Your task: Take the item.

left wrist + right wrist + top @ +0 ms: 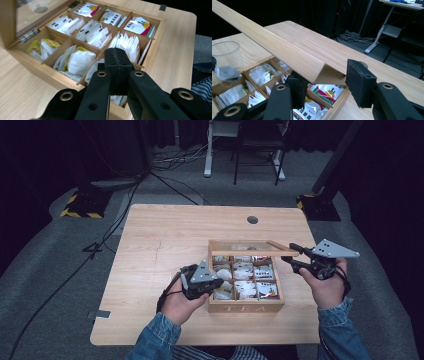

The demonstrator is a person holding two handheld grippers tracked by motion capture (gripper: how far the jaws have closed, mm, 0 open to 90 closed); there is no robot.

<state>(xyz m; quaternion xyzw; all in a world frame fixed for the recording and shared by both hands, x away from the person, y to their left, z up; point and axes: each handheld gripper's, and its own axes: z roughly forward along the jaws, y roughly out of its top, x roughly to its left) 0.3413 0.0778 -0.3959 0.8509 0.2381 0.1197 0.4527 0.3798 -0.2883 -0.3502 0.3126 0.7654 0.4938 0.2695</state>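
**Tea box held open at its lid corner**

A wooden tea box point(246, 308) sat on the pale worktop point(150, 250), near the person's edge and a little right of centre. Its front wall, lettered TEA, faced the person, and its slightly longer side ran left to right across the worktop. Inside, nine compartments in three rows held tea bags point(77, 60), mostly white sachets, with coloured printed packets in the column at the box's right.

The lid point(252, 249) stood raised on hinges at the far wall (a brass hinge showed in the left gripper view). Its long axis ran left to right, parallel to the box's front, and its free edge pointed up and toward the person. A clear pane filled its frame.

The right tongs point(289, 254) were at the lid's right-hand corner. In the right gripper view the jaws stood well apart with the corner of the lid frame point(287, 53) between them; the left jaw lay under the frame, while the right pad point(360, 82) stood clear of the wood.

The left tongs point(117, 65) hung over the front-left compartment of the box. Their jaws were pressed together, pad against pad; whether anything was pinched between them could not be told from the views.
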